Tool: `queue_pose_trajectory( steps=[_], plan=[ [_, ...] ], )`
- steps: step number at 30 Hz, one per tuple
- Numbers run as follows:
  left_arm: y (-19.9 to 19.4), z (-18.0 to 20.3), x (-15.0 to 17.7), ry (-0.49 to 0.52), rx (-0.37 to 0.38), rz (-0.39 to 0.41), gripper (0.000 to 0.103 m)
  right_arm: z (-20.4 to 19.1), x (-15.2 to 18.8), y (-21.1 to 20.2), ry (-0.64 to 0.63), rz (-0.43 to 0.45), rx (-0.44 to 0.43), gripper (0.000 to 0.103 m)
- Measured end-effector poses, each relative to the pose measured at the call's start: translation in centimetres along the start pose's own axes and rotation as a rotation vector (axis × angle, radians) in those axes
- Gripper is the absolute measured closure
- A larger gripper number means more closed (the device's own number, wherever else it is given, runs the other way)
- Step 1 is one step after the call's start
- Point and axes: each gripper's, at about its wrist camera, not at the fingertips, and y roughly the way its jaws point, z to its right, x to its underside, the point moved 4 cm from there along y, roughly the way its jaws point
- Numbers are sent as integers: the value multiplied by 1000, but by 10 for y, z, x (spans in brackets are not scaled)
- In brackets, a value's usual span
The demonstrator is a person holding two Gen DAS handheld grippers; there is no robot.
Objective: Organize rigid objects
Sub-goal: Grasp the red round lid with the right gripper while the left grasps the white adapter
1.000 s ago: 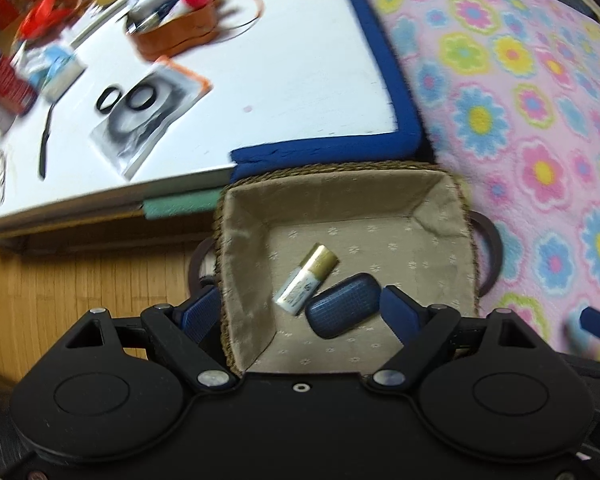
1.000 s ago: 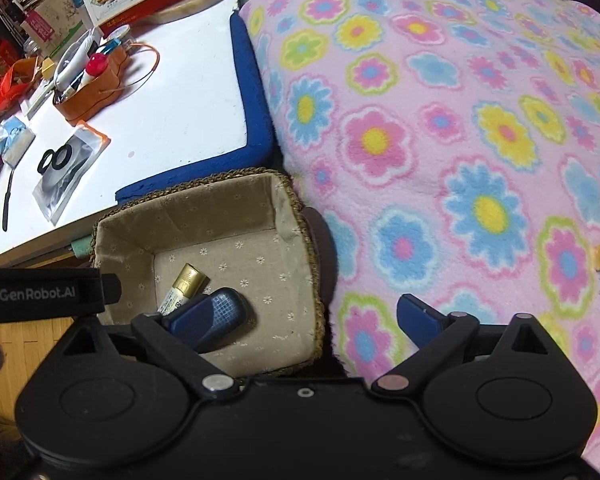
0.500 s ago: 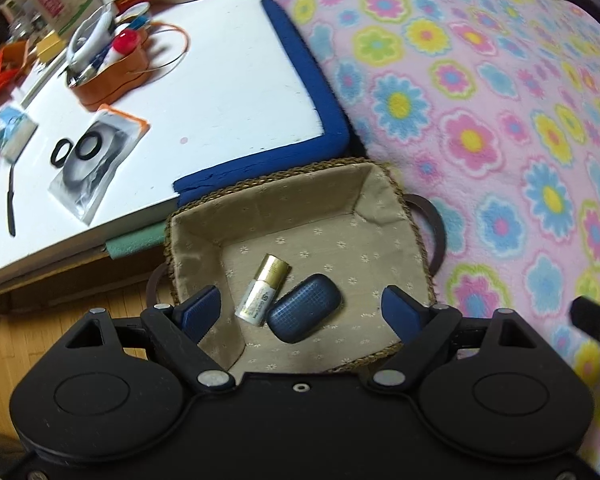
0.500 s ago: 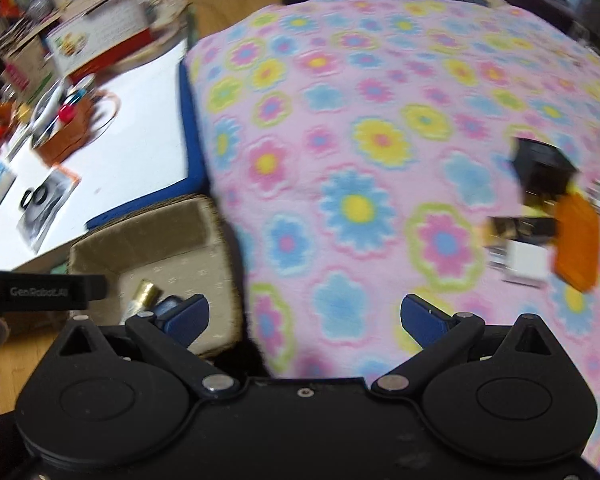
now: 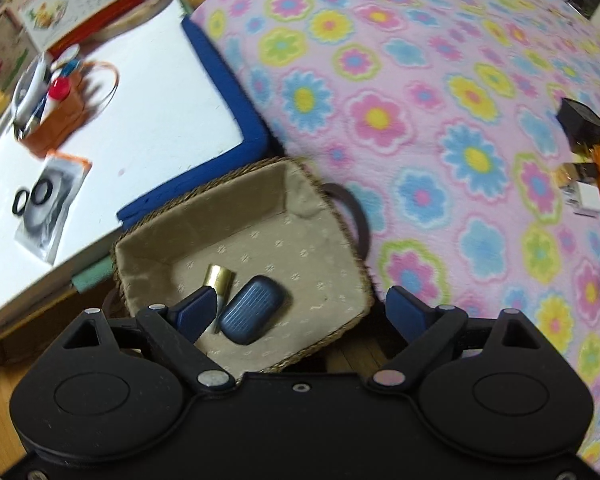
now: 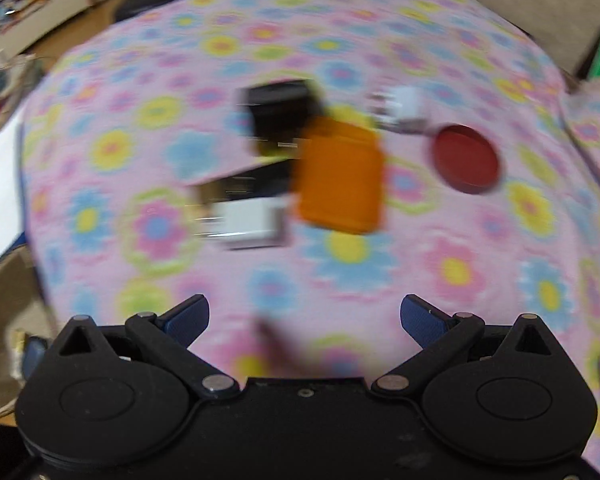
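Right gripper [image 6: 304,316] swung over fleecy blanket [image 6: 440,264]

The basket [image 5: 328,216] stands on the floor, wedged between the table [image 5: 148,120] on its left and the blanket [image 5: 440,92] on its right. In the basket lie a tube [image 5: 220,280] and, just to its right and touching it, a case [image 5: 256,310]. On the table, a pouch [image 5: 56,128] of pens sits toward the back, and a packet [image 5: 48,204] lies nearer the front edge. On the blanket, well apart from the basket, lies a cluster of things (blurred in the right wrist view): a box [image 6: 280,112] at the back, a flat pack [image 6: 340,176] before it, a plug [image 6: 248,224] to the pack's left, and a lid [image 6: 466,158] off to the right.
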Motion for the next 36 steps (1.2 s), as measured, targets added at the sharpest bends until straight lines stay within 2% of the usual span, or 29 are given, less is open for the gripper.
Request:
queue_pose_trajectory(
  steps=[4, 7, 10, 15, 18, 21, 26, 32, 36],
  plan=[
    [-8, 36, -4, 72, 2, 19, 14, 47, -12, 11, 72, -24, 46, 1],
    [-10, 69, -9, 110, 64, 4, 14, 72, -28, 16, 106, -18, 69, 1],
    [-9, 108, -17, 158, 139, -14, 14, 89, -47, 18, 124, 7, 71, 1],
    [-6, 164, -28, 228, 172, -2, 14, 104, -81, 28, 153, 46, 58, 1],
    [1, 188, -32, 229, 223, -25, 14, 106, -99, 40, 142, 64, 68, 1],
    [7, 207, -38, 225, 239, -26, 14, 104, -111, 54, 130, 51, 57, 1],
    [22, 225, -51, 188, 269, -53, 14, 102, -117, 75, 136, 10, 64, 9],
    [34, 238, -64, 142, 296, -53, 14, 103, -116, 90, 134, -16, 56, 25],
    [46, 244, -72, 102, 287, -61, 14, 103, -115, 92, 120, 0, 57, 27]
  ],
)
